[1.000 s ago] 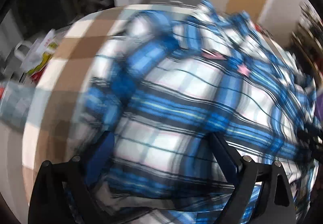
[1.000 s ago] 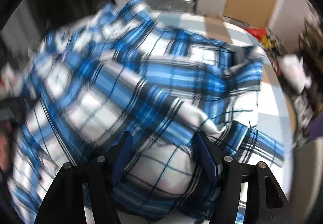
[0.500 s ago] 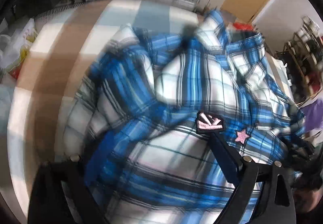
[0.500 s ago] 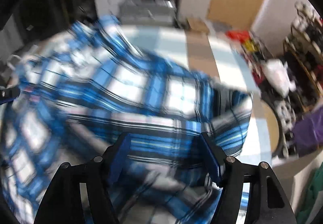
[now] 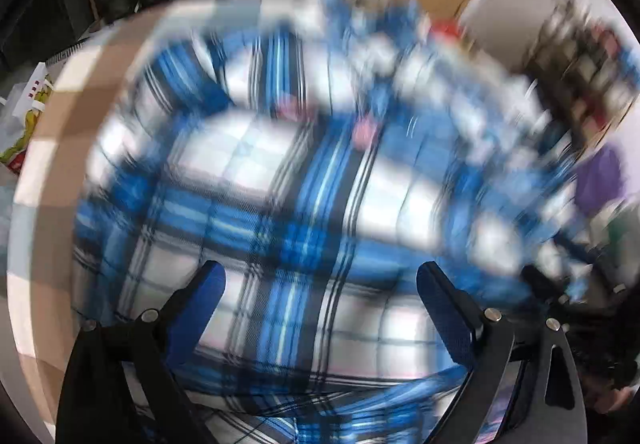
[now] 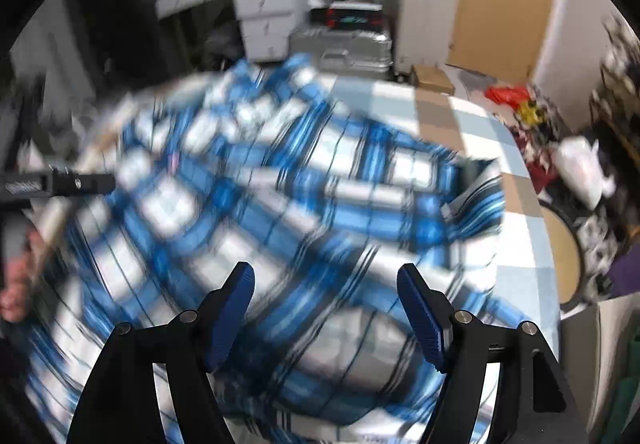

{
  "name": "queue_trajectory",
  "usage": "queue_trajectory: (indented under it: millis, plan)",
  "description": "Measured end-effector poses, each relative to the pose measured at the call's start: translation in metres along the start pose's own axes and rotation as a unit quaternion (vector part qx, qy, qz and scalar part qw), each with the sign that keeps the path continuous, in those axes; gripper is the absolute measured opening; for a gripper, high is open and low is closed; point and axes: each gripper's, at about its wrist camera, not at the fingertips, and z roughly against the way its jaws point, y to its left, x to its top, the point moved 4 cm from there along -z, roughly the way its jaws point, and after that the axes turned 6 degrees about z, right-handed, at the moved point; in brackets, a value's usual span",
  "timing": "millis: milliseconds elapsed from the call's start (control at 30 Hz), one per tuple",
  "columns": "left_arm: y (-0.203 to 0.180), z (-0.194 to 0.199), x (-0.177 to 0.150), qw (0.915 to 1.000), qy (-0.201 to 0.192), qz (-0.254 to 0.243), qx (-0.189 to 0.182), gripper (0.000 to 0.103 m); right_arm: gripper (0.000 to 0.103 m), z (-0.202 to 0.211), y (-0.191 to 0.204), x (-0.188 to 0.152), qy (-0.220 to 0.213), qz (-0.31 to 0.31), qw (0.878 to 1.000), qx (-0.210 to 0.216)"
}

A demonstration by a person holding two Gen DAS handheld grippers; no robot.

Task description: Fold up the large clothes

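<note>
Blue-and-white checked shirt (image 5: 304, 211) lies bunched across the round table (image 5: 80, 83) — spread for folding. Left gripper (image 5: 318, 276) hangs over it, fingers wide, holding nothing. Right view: right gripper (image 6: 326, 276) is opening above the shirt — pads clear of cloth.

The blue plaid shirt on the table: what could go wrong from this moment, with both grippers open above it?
1. The plaid shirt lies bunched; a grip may catch several layers.
2. The right gripper is opening with nothing pinched, so any fold it made may slump.
3. Cloth lies near the table edge by the right gripper and may slide off.
</note>
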Motion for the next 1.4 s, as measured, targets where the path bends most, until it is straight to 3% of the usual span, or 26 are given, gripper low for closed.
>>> queue_trajectory:
  millis: [33,67,100,167,267,300,333,367,467,567,633,767,900,1100,1300,1367,1400]
  plan:
    - [-0.006,0.001,-0.004,0.9987,-0.031,-0.022,0.033,0.096,0.074,-0.015,0.005,-0.009,0.026,0.007,1.000,-0.013]
    - [-0.010,-0.005,-0.008,0.9968,-0.025,-0.039,0.064,0.096,0.073,-0.026,0.007,-0.016,0.045,0.010,0.999,-0.016]
    - [-0.013,-0.006,-0.009,0.9954,-0.026,-0.048,0.078,0.098,0.076,-0.019,0.003,-0.018,0.009,-0.005,1.000,-0.019]
    - [-0.011,0.001,-0.008,0.9969,-0.019,-0.027,0.071,0.096,0.077,-0.013,-0.006,-0.019,0.026,-0.027,0.999,-0.016]
    - [0.008,0.021,-0.010,0.9979,-0.046,0.023,0.040,0.096,0.076,0.020,-0.023,-0.020,-0.032,-0.066,0.997,-0.012]
    - [0.018,0.018,-0.011,0.9967,-0.044,0.034,0.059,0.096,0.082,0.029,-0.029,-0.023,-0.041,-0.075,0.996,-0.031]
    - [0.029,0.005,-0.013,0.9954,-0.016,0.044,0.083,0.095,0.089,0.027,-0.032,-0.027,-0.031,-0.079,0.996,-0.035]
    - [0.028,0.005,-0.011,0.9939,-0.030,0.025,0.103,0.097,0.089,0.023,-0.032,-0.030,-0.019,-0.079,0.996,-0.032]
    - [0.029,0.006,-0.009,0.9956,-0.010,0.031,0.088,0.097,0.087,-0.003,-0.029,-0.047,0.038,-0.059,0.997,-0.042]
    - [0.040,0.024,-0.011,0.9948,-0.011,0.069,0.075,0.097,0.088,0.006,-0.022,-0.050,0.040,-0.043,0.997,-0.057]
    - [0.048,0.042,-0.013,0.9944,-0.023,0.088,0.054,0.097,0.087,0.015,-0.022,-0.042,0.044,-0.048,0.997,-0.038]
    - [0.059,0.067,-0.033,0.9904,-0.071,0.112,0.039,0.097,0.088,0.042,-0.029,0.006,-0.028,-0.052,0.998,-0.016]
    - [0.061,0.061,-0.034,0.9906,-0.074,0.115,0.010,0.097,0.097,0.033,-0.035,0.084,-0.059,-0.048,0.997,-0.016]
    - [0.065,0.080,-0.033,0.9912,-0.088,0.098,0.016,0.097,0.097,-0.050,-0.036,0.181,-0.022,-0.120,0.992,0.038]
    - [0.073,0.084,-0.028,0.9906,-0.108,0.075,0.038,0.097,0.094,-0.137,-0.025,0.222,0.054,-0.179,0.981,0.059]
    - [0.074,0.081,-0.027,0.9912,-0.105,0.072,0.037,0.097,0.077,-0.156,-0.026,0.220,0.089,-0.203,0.973,0.058]
    - [0.074,0.081,-0.028,0.9917,-0.103,0.070,0.035,0.097,0.052,-0.158,-0.026,0.219,0.098,-0.204,0.972,0.066]
